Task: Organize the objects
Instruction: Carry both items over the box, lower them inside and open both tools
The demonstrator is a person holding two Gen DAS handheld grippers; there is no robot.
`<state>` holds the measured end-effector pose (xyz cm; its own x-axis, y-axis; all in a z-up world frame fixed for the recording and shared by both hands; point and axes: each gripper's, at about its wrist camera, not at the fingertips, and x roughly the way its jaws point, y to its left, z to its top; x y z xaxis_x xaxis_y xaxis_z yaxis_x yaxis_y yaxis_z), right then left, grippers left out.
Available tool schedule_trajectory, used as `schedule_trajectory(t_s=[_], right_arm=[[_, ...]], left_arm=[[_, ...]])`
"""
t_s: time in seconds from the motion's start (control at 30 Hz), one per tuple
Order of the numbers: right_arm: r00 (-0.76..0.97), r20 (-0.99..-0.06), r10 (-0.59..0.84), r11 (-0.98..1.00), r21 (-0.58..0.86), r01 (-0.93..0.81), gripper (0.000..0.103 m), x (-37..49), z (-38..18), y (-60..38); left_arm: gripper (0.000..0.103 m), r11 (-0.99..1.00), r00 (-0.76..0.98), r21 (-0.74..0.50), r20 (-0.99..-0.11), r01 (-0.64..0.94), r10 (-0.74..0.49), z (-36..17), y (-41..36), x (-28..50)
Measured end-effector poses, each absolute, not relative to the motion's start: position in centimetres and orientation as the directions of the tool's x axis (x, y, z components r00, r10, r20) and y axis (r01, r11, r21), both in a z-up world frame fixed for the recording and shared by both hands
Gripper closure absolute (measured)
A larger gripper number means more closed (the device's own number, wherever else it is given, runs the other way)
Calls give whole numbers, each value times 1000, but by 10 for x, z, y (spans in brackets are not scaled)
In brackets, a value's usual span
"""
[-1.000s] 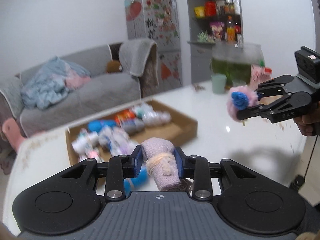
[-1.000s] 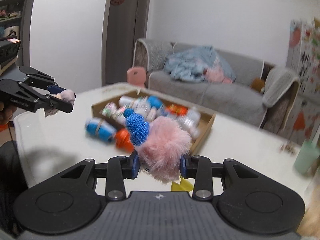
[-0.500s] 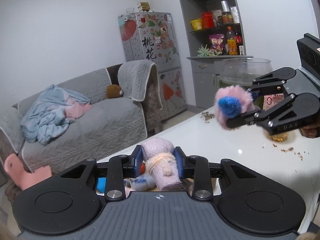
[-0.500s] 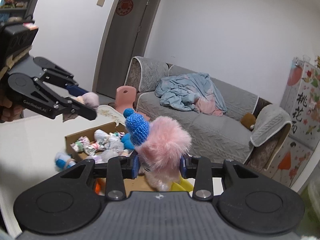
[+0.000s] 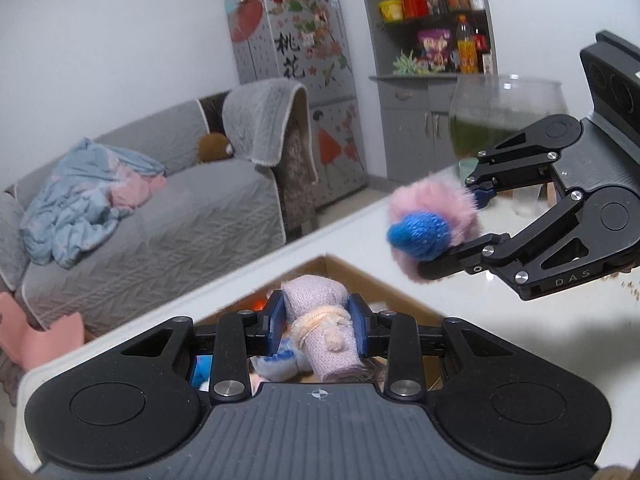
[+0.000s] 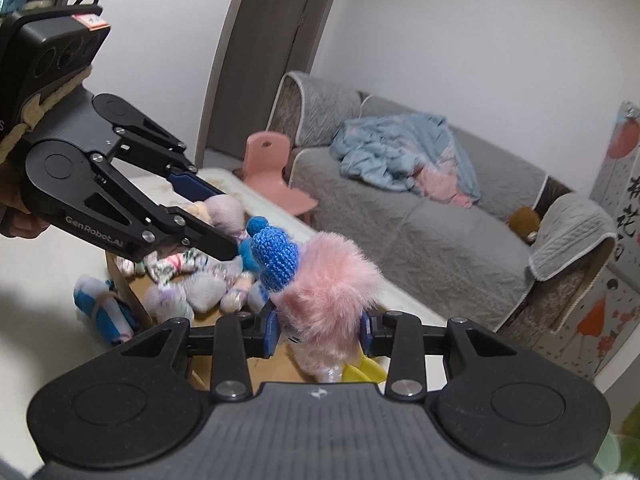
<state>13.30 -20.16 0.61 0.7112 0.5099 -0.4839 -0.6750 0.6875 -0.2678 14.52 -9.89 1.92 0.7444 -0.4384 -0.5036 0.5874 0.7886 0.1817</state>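
A white glossy table (image 5: 540,332) spreads under both tools, and a shallow cardboard tray (image 5: 360,276) lies on it just below and ahead of the fingers, packed with small soft rolled bundles (image 6: 200,284), blurred so their kinds are hard to tell. The right gripper (image 6: 318,330) is clamped on a fluffy pink pompom toy (image 6: 328,280) topped by a blue crocheted cap (image 6: 278,258), held above the tray. The left gripper (image 5: 316,326) pinches a lilac knitted roll (image 5: 324,328), tied with pale string, over the tray's near end.
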Motion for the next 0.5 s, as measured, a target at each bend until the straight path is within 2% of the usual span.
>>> schedule_trajectory(t_s=[0.5], right_arm=[[557,-668,494,614,-186,-768,69,173,-53,-177]], left_arm=[[63,757,591,126,-710,642,-383,-66,-106,210]])
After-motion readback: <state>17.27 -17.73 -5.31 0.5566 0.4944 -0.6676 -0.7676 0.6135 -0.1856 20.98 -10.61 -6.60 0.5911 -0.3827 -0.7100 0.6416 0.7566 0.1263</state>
